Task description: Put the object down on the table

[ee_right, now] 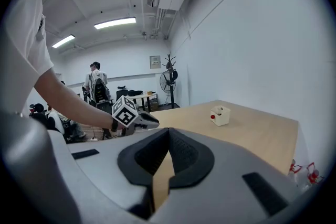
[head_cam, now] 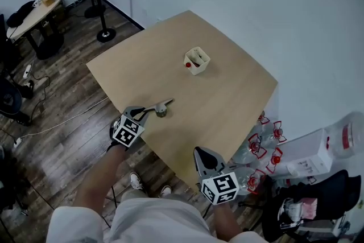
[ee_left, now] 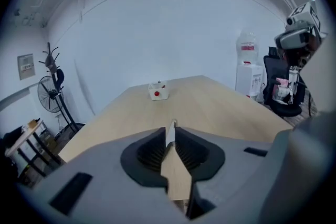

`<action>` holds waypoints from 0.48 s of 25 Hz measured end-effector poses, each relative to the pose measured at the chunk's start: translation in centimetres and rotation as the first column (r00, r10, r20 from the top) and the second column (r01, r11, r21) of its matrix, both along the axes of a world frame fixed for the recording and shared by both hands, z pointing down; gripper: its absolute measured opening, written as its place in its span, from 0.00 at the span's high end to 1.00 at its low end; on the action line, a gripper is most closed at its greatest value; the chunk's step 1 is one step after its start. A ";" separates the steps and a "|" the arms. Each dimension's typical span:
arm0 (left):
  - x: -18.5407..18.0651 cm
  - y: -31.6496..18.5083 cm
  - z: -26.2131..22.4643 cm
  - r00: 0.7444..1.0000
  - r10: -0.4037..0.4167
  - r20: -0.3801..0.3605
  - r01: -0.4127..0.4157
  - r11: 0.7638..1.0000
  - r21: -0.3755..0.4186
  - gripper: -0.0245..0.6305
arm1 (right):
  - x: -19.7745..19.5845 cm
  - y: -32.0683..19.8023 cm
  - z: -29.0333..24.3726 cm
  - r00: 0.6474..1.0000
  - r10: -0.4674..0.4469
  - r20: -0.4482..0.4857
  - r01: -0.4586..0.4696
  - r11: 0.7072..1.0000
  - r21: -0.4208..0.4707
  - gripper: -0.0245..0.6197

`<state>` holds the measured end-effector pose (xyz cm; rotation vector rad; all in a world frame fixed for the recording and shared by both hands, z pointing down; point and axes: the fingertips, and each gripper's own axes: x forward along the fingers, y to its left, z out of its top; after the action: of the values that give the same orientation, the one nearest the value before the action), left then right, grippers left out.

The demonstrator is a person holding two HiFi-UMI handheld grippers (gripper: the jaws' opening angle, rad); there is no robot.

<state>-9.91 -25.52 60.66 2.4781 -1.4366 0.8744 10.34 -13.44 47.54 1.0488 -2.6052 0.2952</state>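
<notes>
Left gripper [head_cam: 144,112] is seen clamped on a slim, silvery metal utensil with a small rounded head [head_cam: 162,108], which is held over the near edge of the smooth, pale wooden table [head_cam: 227,99]. The set-down is judged not yet done: lowering and release remain. The right gripper's [head_cam: 203,157] jaws are pressed together on nothing. A small white square tub [head_cam: 197,61] is seen mid-table.

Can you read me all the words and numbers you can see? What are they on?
No text here is clear enough to read.
Water jug: red label, too blurred.
Bottles: red labels, too small.
White carton: red mark, too blurred.
Wall panel: too small.
Marker cubes: black-and-white squares, not letters.
</notes>
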 end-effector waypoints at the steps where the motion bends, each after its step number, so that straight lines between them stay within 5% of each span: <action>1: -0.6 0.2 -0.8 0.999 -0.022 -0.023 0.023 1.000 0.012 0.89 | -0.3 -0.4 0.0 1.000 -0.010 0.003 0.010 1.000 0.001 0.96; 12: -8.0 3.3 -11.8 0.963 -0.139 -0.233 0.185 0.964 0.189 0.95 | -5.8 -4.7 -3.6 0.994 -0.108 0.032 0.106 0.992 0.074 0.96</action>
<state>-17.93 -22.18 48.89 2.4584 -1.6983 0.4244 4.58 -18.10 43.98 0.9304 -2.7117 0.1975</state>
